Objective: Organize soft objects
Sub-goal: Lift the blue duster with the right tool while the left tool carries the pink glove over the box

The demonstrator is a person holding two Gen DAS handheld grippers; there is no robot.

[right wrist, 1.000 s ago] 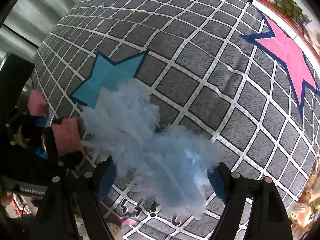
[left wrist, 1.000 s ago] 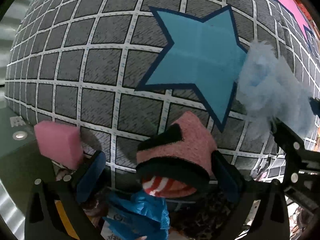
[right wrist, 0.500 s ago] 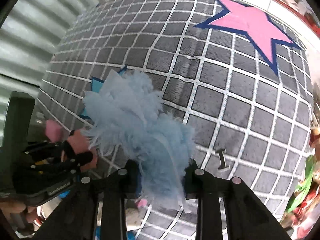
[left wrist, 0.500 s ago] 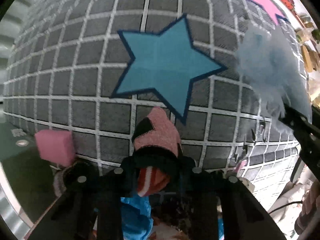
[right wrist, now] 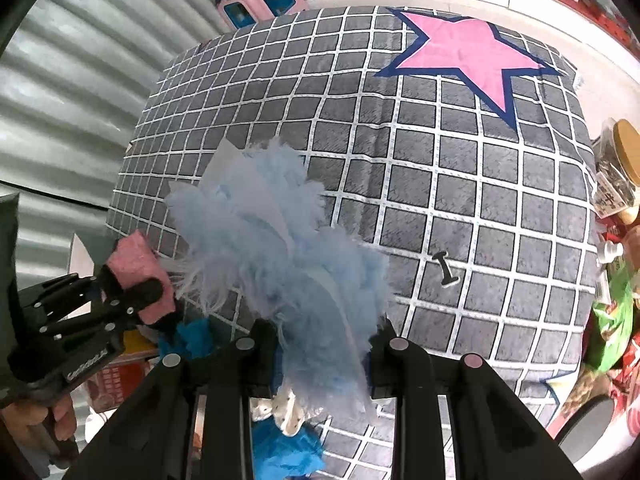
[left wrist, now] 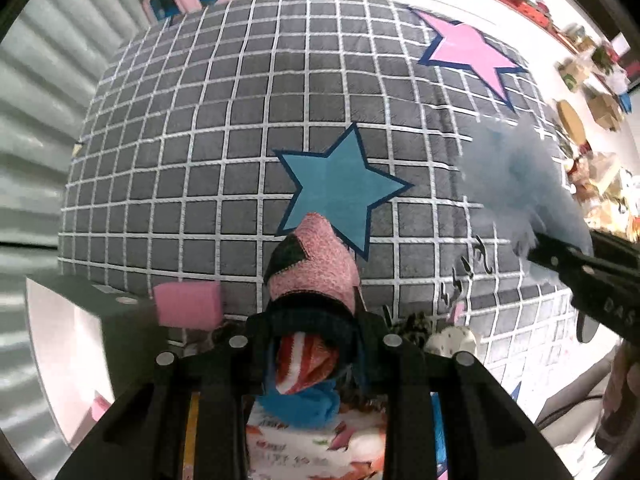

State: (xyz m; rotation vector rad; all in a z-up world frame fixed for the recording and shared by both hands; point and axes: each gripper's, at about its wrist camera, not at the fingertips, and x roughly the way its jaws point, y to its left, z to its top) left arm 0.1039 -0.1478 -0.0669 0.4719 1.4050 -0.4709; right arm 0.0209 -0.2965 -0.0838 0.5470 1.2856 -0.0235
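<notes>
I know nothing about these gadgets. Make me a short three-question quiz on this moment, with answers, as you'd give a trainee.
1. True or false: the left gripper is shut on the pink sock.
2. What does the right gripper hold? A) pink sponge B) blue feathery bundle C) jar
3. Fill in: the star just beyond the sock on the grid blanket is ____.

Key: 1 true; 2 B, the blue feathery bundle; 3 blue.

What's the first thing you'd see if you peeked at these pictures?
Probably the fluffy blue feathers, bunched up between the right gripper's fingers. Next, the pink knitted sock pinched in the left gripper. Behind both spreads a grey checked blanket with a big pink star near its far edge.
</notes>
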